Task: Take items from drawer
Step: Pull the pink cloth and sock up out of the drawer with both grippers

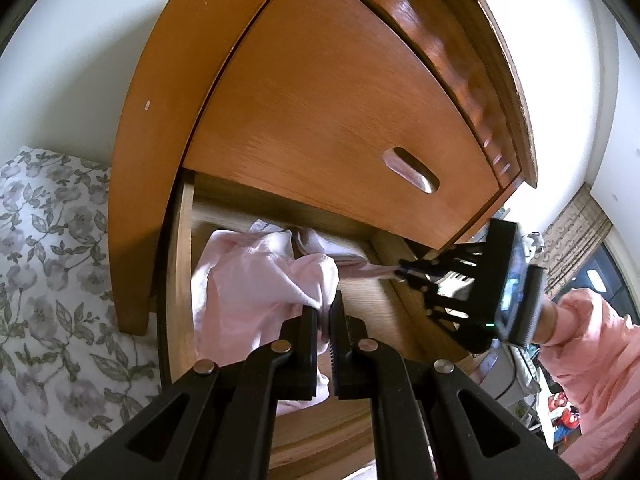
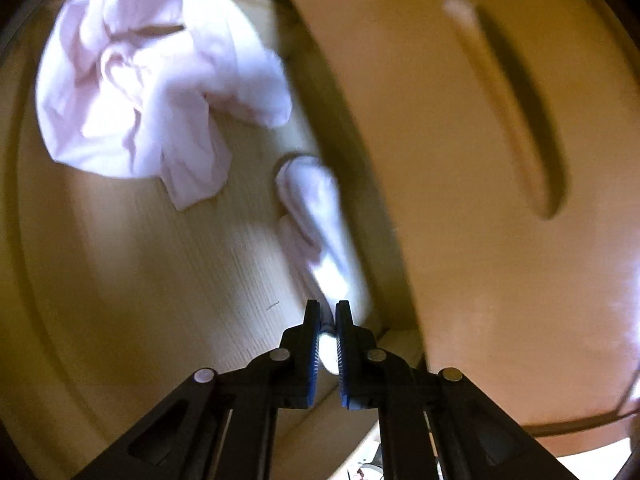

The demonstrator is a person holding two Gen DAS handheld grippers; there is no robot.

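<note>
Open drawer (image 1: pixel 182 264) under the closed upper one. Left gripper (image 1: pixel 325 320) was clamped on the crumpled pink cloth (image 1: pixel 256 280) lying inside at left. Right gripper (image 2: pixel 328 320) pinched a pale sock (image 2: pixel 320 216) at the drawer's right side.

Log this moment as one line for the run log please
stage: lifting out | left gripper: shut on pink garment | right gripper: shut on pale sock | drawer: open

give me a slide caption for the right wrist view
Right gripper shut on a pale pink cloth inside the open wooden drawer.
</note>
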